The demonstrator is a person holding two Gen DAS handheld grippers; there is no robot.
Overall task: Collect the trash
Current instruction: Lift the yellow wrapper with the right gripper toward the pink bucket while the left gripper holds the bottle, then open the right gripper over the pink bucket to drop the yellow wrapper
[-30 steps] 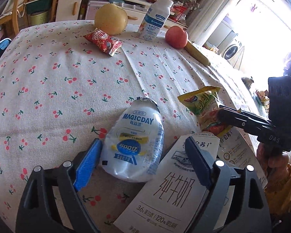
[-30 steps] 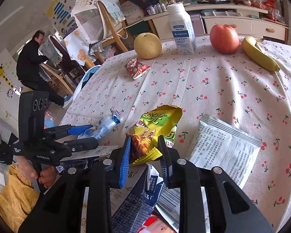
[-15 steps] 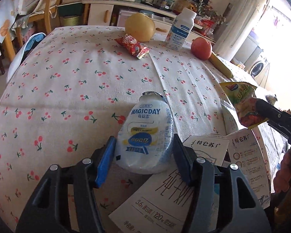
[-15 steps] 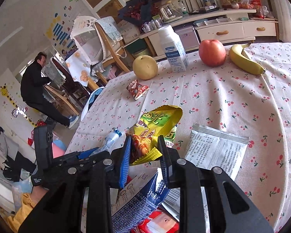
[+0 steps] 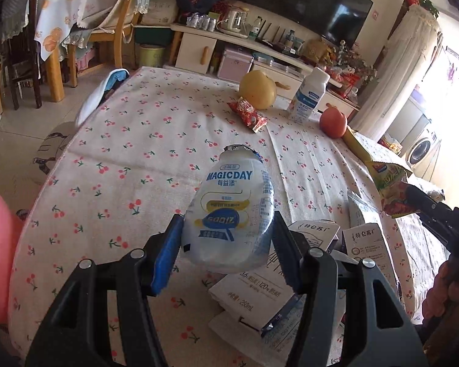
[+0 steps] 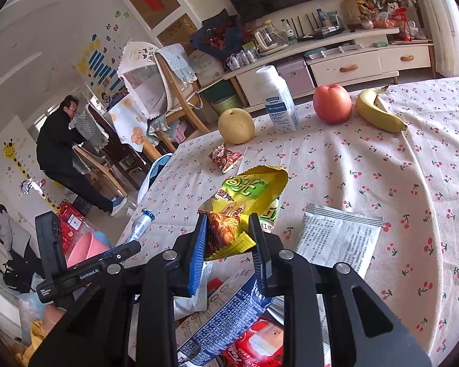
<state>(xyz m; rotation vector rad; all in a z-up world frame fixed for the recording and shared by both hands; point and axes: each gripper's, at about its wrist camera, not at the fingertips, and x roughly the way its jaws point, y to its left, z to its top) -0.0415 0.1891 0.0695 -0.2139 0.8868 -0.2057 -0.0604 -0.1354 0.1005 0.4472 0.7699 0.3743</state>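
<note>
Bottle [image 5: 229, 214], crushed, sits clamped in left tool [image 5: 226, 244], lifted above the cartons [image 5: 293, 278]. Right tool [image 6: 228, 238] pinches yellow wrapper [image 6: 244, 195] beside them. Risk: thin plastic buckles and slips out. Cherry-print surface [image 5: 137, 159] carries fruit beyond the cartons; cluttered living room behind.

Glossy crinkled plastic bottle [image 5: 229, 214]; shiny foil wrapper [image 6: 244, 198]; matt cloth tablecloth [image 5: 131, 159].

White tablecloth [image 5: 143, 159] with red cherries; yellow wrapper [image 6: 248, 192].
</note>
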